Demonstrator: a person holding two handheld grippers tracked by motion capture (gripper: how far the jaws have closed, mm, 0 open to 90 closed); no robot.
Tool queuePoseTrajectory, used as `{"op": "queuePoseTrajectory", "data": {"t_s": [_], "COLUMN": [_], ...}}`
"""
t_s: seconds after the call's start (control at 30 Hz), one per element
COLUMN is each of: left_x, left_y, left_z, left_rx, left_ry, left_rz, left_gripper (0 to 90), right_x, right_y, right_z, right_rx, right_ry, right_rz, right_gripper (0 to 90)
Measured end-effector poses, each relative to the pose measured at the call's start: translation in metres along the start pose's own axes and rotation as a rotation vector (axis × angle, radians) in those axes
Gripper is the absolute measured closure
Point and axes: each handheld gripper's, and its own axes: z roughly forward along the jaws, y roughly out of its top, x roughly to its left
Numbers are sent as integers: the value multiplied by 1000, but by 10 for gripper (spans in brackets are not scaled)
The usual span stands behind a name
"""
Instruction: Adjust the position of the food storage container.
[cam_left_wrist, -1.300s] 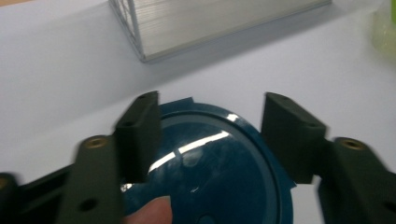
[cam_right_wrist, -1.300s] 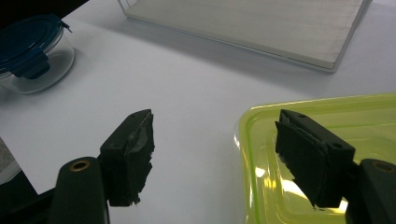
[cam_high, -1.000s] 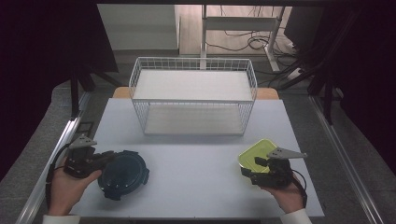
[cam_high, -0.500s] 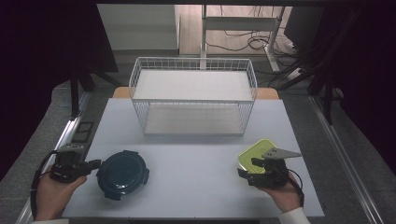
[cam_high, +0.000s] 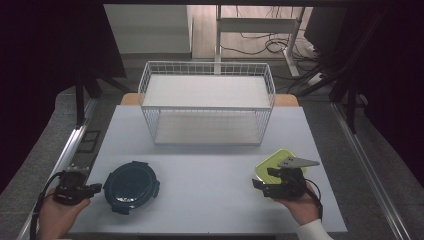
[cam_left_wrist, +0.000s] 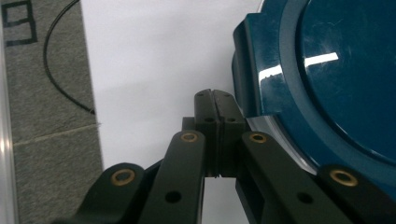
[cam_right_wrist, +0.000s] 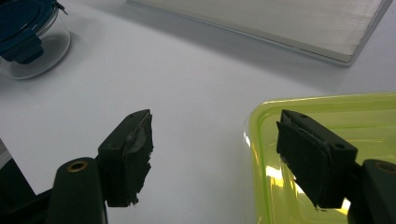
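Note:
A round container with a dark blue clip lid (cam_high: 131, 186) sits at the table's front left; its lid (cam_left_wrist: 336, 79) looms large in the left gripper view. My left gripper (cam_high: 96, 189) lies just left of it, jaws shut flat against each other (cam_left_wrist: 215, 100) with nothing between them, beside the lid's rim. At the front right lies a yellow-green container (cam_high: 270, 164). My right gripper (cam_high: 264, 179) is open at its near corner: one jaw hangs over the yellow-green plastic (cam_right_wrist: 355, 140), the other over bare table, neither pressing on it (cam_right_wrist: 222, 154). The blue container (cam_right_wrist: 23, 28) shows far off.
A white wire basket (cam_high: 207, 125) with a white floor stands at the back middle of the pale table (cam_high: 210, 170). Its floor edge (cam_right_wrist: 280, 28) shows in the right gripper view. A grey floor strip and a black cable (cam_left_wrist: 51, 60) lie past the table's left edge.
My left gripper has drawn back left and down from the blue container's rim toward the table's near corner. The right gripper and both containers have stayed put.

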Motion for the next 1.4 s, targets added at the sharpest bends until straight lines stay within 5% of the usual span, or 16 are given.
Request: {"op": "queuePoseTrajectory", "data": {"t_s": [0.4, 0.7, 1.4], "left_x": [-3, -16, -89], "left_y": [2, 6, 31], "left_z": [0, 3, 26], "left_rx": [2, 0, 16], "left_ry": [-3, -37, -98], "left_rz": [9, 32, 161], "left_gripper": [900, 900, 900], "right_x": [-1, 1, 3], "right_y": [-1, -1, -1], "right_z": [0, 2, 3], "right_rx": [7, 10, 10], "right_ry": [-6, -7, 4], "right_rz": [8, 4, -3], "right_gripper": [269, 269, 268]}}
